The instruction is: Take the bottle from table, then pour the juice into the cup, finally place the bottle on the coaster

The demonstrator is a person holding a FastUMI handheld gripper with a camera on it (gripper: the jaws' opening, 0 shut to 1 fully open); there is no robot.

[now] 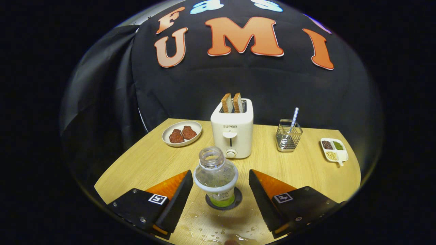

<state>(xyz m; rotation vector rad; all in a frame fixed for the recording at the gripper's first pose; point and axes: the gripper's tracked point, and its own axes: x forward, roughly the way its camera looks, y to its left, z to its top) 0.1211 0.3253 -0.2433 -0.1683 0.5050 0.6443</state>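
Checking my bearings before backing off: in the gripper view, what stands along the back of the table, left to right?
Plate of meat → toaster holding two bread slices → wire basket with a spoon → divided dish. Nearer, the bottle stands on the coaster between the open fingers.

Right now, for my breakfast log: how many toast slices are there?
2: both toast slices stand in the toaster, beyond the bottle between the open gripper fingers.
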